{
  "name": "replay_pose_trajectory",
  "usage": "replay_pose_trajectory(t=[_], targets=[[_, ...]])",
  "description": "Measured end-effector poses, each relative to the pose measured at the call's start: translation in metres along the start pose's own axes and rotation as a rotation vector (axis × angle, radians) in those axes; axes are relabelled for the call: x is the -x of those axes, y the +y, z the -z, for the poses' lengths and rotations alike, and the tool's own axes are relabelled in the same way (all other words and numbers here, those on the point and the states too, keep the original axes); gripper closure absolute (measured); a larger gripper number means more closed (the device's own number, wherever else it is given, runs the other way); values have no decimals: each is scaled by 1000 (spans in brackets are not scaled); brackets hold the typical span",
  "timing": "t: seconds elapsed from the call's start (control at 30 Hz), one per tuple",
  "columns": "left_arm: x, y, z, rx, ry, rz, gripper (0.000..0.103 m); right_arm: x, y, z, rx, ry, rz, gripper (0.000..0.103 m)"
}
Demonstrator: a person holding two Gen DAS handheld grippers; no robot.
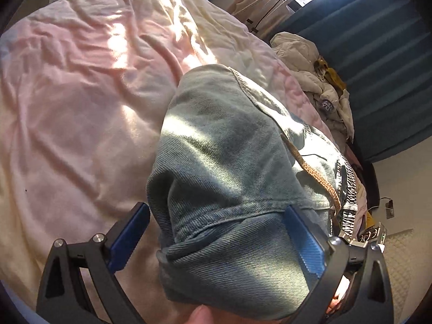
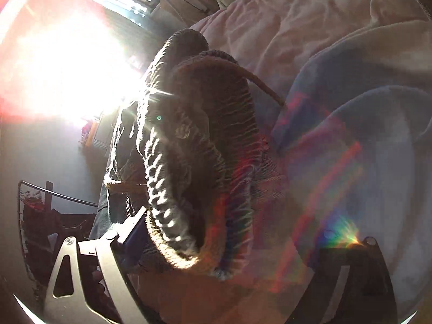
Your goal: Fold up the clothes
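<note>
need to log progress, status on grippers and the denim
Left gripper open, faded blue denim garment between its pads. Right gripper open at elastic waistband. Nothing blocking.

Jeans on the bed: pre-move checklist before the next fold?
1. Left tool open around the jeans, pads not pressing: ok.
2. Right tool wide open, elastic waistband between the fingers: ok.
3. Drawstring lying loose over the denim: not ok, may snag.
4. Bedspread wrinkled but bare beside the jeans: ok.
5. Right wrist view washed out by sun glare: not ok.
6. Jeans lying flat: cannot tell.
</note>
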State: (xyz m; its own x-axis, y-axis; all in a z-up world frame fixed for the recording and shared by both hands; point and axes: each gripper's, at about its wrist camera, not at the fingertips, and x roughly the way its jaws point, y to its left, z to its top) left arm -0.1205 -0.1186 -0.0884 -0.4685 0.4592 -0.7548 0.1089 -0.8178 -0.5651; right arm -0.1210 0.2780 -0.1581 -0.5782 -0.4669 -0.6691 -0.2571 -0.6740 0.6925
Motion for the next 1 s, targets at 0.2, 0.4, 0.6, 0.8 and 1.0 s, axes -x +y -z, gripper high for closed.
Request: replay_pose_trajectory(t=[0.2,0.4,0.6,0.8,1.0], targets=[[-7,4,2,13,7,20,3,-3,2,-13,-4,-20,-98,5],[-14,7,5,26,21,31,2,9,18,-20,77,-68,-205,6],[-20,7,6,16,35,29,2,-21,-5,-31,21,5,-97,9],[-21,11,6,35,30,54,8,-8,4,-40,80,-62,-125,35],[-22,6,8,19,14,44,19,-8,-13,-45,73,-44,-102,46]])
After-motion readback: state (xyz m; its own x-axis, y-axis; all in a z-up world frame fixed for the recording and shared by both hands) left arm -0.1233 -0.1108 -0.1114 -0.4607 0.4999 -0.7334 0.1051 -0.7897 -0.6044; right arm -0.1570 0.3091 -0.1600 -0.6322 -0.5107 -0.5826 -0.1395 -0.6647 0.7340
